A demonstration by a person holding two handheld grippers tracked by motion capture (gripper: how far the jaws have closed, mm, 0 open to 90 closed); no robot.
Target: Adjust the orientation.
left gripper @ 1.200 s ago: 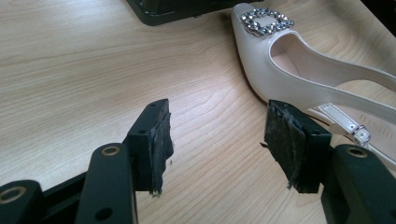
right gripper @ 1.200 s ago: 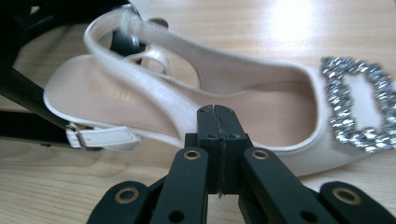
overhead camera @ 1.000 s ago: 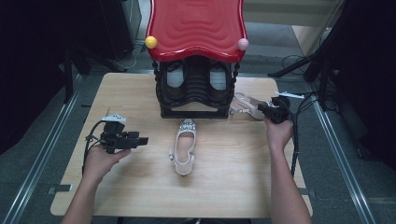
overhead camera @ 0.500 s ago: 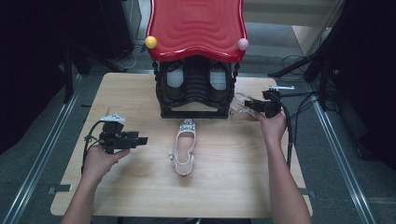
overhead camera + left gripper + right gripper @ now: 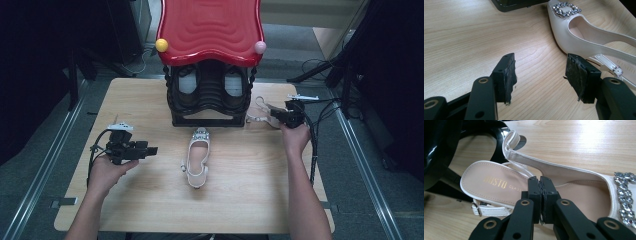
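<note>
A white slingback shoe [image 5: 197, 157] with a jewelled buckle lies in the middle of the table, toe toward the rack. My left gripper [image 5: 152, 149] hovers to its left, open and holding nothing. In the left gripper view the gripper [image 5: 540, 66] points at bare wood, with the shoe [image 5: 574, 37] just past the right jaw. A second white shoe [image 5: 260, 112] lies at the right foot of the rack. My right gripper [image 5: 272, 114] is at this shoe. Its jaws have just been closing. In the right gripper view the gripper [image 5: 540, 182] has its pads pressed together over the insole [image 5: 491, 180], with nothing visible between them.
A black shoe rack [image 5: 210, 95] with a red wavy top [image 5: 210, 27] stands at the back centre, with dark shoes [image 5: 189, 82] inside. Its glossy black frame [image 5: 439, 150] is close on the left in the right gripper view. Cables trail off both table sides.
The right gripper has shifted slightly left toward the shoe beside the rack. The left hand and the centre shoe have stayed put.
</note>
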